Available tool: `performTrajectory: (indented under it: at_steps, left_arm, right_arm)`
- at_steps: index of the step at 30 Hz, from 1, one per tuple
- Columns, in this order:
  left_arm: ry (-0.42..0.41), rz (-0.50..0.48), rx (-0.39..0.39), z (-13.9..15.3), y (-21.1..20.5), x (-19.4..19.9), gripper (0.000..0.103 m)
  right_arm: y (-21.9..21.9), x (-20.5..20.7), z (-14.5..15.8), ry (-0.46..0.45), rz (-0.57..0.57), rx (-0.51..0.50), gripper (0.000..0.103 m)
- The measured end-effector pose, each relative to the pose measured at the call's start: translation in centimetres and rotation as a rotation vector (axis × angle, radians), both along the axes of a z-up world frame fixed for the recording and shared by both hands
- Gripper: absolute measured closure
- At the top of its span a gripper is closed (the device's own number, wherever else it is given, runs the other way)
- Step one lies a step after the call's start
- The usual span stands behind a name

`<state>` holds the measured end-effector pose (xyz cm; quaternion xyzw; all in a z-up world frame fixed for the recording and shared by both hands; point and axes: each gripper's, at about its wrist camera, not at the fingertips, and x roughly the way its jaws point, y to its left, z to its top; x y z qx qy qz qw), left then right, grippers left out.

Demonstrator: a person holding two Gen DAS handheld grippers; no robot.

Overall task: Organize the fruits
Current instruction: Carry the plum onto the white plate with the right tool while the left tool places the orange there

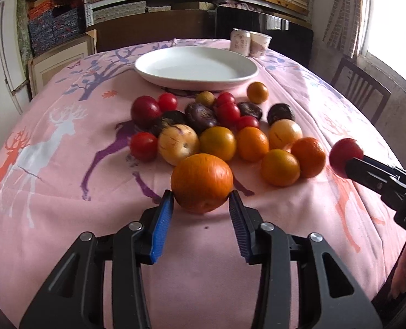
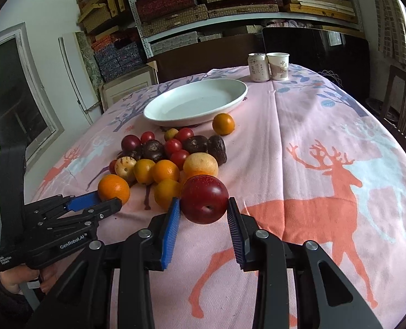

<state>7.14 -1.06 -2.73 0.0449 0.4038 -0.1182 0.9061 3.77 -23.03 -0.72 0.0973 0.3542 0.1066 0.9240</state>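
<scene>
A heap of fruit (image 1: pixel 219 126) lies on the pink deer tablecloth: oranges, red tomatoes, dark purple fruits and pale yellow ones. An empty white plate (image 1: pixel 196 67) stands behind the heap; it also shows in the right wrist view (image 2: pixel 194 102). My left gripper (image 1: pixel 201 200) is shut on a big orange (image 1: pixel 201 182) at the heap's near edge, and this orange (image 2: pixel 113 189) shows from the right wrist too. My right gripper (image 2: pixel 204 207) is shut on a dark red plum (image 2: pixel 204 198) at the heap's right side; the plum (image 1: pixel 345 155) shows at the left view's right edge.
A drink can (image 2: pixel 257 67) and a paper cup (image 2: pixel 278 65) stand at the table's far edge behind the plate. A wooden chair (image 1: pixel 360 90) is at the table's right side. Shelves of boxes (image 2: pixel 203 8) fill the back wall.
</scene>
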Motion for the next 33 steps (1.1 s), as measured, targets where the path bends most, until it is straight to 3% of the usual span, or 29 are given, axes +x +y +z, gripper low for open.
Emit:
performTrajectory:
  at_steps: [2, 6, 8, 10, 14, 16, 17, 18, 20, 22, 23, 24, 25, 30, 33]
  left_arm:
    - [-0.038, 0.043, 0.001, 1.3, 1.4, 0.3, 0.075]
    - [-0.103, 0.099, 0.013, 3.9, 3.2, 1.2, 0.075]
    - [-0.123, 0.111, 0.032, 4.5, 3.5, 2.0, 0.079]
    - [-0.120, 0.123, 0.045, 4.6, 3.8, 2.4, 0.079]
    - [-0.082, 0.104, -0.005, 3.6, 4.1, 2.3, 0.078]
    - [-0.041, 0.075, -0.022, 2.6, 3.6, 2.4, 0.047]
    - [-0.016, 0.062, -0.011, 2.0, 3.1, 2.5, 0.021]
    - [-0.015, 0.059, 0.005, 1.6, 2.7, 2.5, 0.012]
    - [-0.034, 0.053, 0.064, 0.7, 1.8, 2.6, 0.012]
    - [0.013, 0.080, 0.125, -0.4, 1.4, 3.5, 0.012]
    - [0.034, 0.089, 0.123, -0.7, 1.5, 3.8, 0.020]
    - [0.044, 0.058, 0.072, -0.6, 1.7, 3.8, 0.047]
    - [0.054, 0.010, 0.001, -0.4, 1.8, 3.5, 0.058]
    - [-0.003, -0.025, 0.080, 1.6, 0.9, 2.8, 0.058]
    - [-0.061, -0.035, 0.064, 4.6, 1.3, 3.1, 0.058]
  right_arm:
    - [0.2, 0.5, 1.0, -0.015, 0.029, -0.001, 0.068]
    - [0.2, 2.4, 3.4, -0.023, 0.134, 0.072, 0.068]
    - [0.5, 3.4, 4.3, -0.035, 0.124, 0.034, 0.068]
    - [0.8, 3.9, 4.9, -0.061, 0.104, -0.015, 0.068]
    - [0.7, 4.2, 5.0, -0.060, 0.149, 0.043, 0.068]
    - [0.9, 4.0, 5.1, -0.072, 0.150, 0.030, 0.068]
    - [1.0, 3.9, 5.1, -0.077, 0.152, 0.029, 0.068]
    - [1.1, 3.9, 5.1, -0.079, 0.158, 0.033, 0.068]
    - [1.1, 3.8, 5.1, -0.080, 0.166, 0.044, 0.068]
    - [1.0, 3.7, 5.1, -0.086, 0.165, 0.045, 0.068]
    - [1.0, 3.6, 5.1, -0.089, 0.162, 0.045, 0.068]
    - [0.9, 3.6, 5.2, -0.092, 0.160, 0.048, 0.068]
    - [0.7, 3.6, 5.2, -0.095, 0.157, 0.053, 0.068]
    - [0.1, 4.7, 7.0, -0.124, 0.137, 0.014, 0.068]
    - [0.4, 5.9, 9.3, -0.175, 0.156, -0.025, 0.068]
